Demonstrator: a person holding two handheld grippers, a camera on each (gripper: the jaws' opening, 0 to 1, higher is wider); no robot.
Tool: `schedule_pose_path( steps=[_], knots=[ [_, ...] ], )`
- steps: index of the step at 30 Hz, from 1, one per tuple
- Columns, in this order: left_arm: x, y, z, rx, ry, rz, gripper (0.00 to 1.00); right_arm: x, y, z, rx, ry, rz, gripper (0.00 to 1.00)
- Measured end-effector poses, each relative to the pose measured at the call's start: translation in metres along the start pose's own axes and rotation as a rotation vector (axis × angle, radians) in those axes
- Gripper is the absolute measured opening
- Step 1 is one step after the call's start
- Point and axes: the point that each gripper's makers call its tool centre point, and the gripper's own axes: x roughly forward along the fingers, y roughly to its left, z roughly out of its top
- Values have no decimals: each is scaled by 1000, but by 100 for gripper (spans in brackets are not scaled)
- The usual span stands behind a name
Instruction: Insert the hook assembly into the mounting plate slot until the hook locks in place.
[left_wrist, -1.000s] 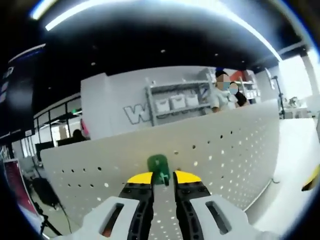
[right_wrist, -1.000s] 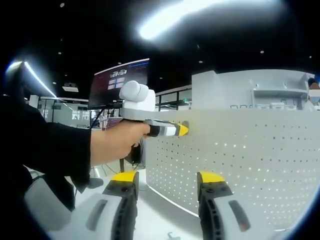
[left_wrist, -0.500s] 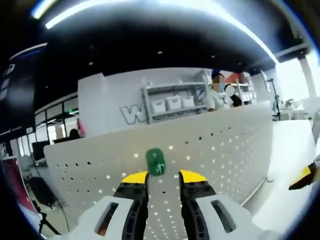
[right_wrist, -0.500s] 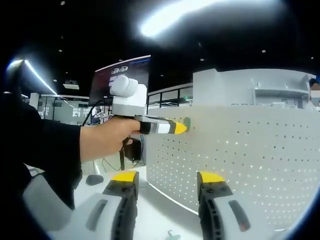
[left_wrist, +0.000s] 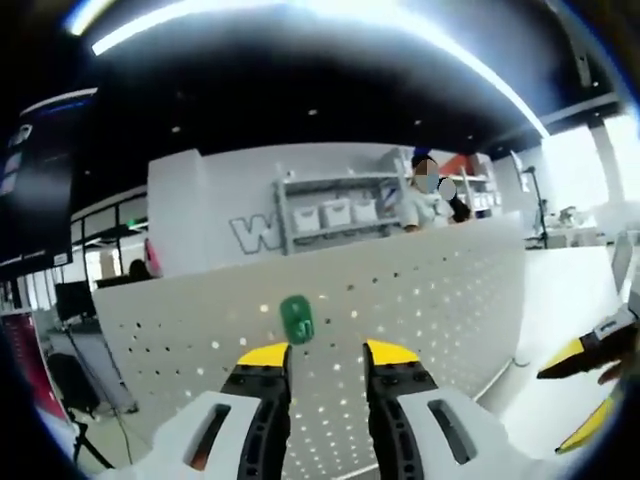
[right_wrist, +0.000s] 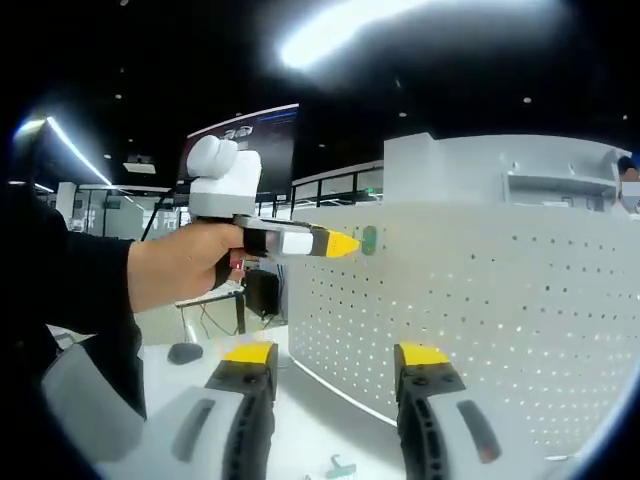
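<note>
A small green hook (left_wrist: 296, 318) sits on the upright white perforated mounting plate (left_wrist: 440, 290), apart from any gripper. My left gripper (left_wrist: 327, 352) is open just short of the hook, its yellow-tipped jaws to either side below it with nothing between them. In the right gripper view a hand holds that left gripper (right_wrist: 343, 243) level, its tip a short gap from the green hook (right_wrist: 369, 239) on the plate (right_wrist: 500, 300). My right gripper (right_wrist: 335, 354) is open and empty, low in front of the plate. It also enters the left gripper view as the right gripper (left_wrist: 580, 390) at the right edge.
The plate stands on a white table (right_wrist: 300, 430). A small green part (right_wrist: 338, 465) lies on the table near my right gripper. A dark round object (right_wrist: 184, 352) rests on the table at left. Shelves and people (left_wrist: 425, 195) are behind the plate.
My left gripper has let go of the green hook, opened its jaws and drawn back a little; the hook stays on the plate. My right gripper has hardly moved.
</note>
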Motion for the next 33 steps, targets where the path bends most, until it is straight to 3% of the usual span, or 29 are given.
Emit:
schedule_pose_path(
  steps=[13, 33],
  knots=[
    [-25, -7, -11, -12, -9, -17, 29, 3, -6, -8, 5, 21, -10, 44],
    [-60, -15, -68, -81, 32, -35, 28, 11, -17, -40, 19, 99, -38, 42]
  ],
)
